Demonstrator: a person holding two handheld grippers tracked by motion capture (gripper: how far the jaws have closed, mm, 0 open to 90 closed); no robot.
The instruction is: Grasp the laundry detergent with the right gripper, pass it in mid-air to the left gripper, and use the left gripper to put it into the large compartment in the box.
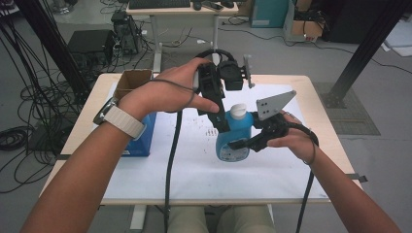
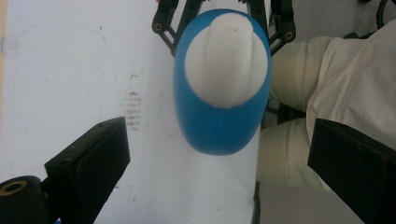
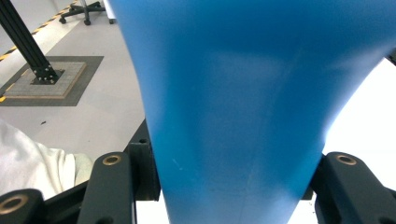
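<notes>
A blue bottle (image 1: 232,138) with a white cap (image 1: 238,110) stands upright over the white sheet in the middle of the table. My right gripper (image 1: 243,141) comes in from the right and is shut on the bottle's body; in the right gripper view the blue bottle (image 3: 243,102) sits tight between the two black jaws of the right gripper (image 3: 229,186). My left gripper (image 1: 227,120) points down over the bottle's top. In the left gripper view the left gripper (image 2: 219,137) stands open, with the white cap (image 2: 226,65) below and beyond its wide-apart jaws.
A white paper sheet (image 1: 194,170) with dark smudges (image 1: 208,130) covers the wooden table (image 1: 311,85). At the table's left stand a blue box (image 1: 142,141) and an open cardboard box (image 1: 132,80). Black frame posts, a desk and floor cables lie beyond.
</notes>
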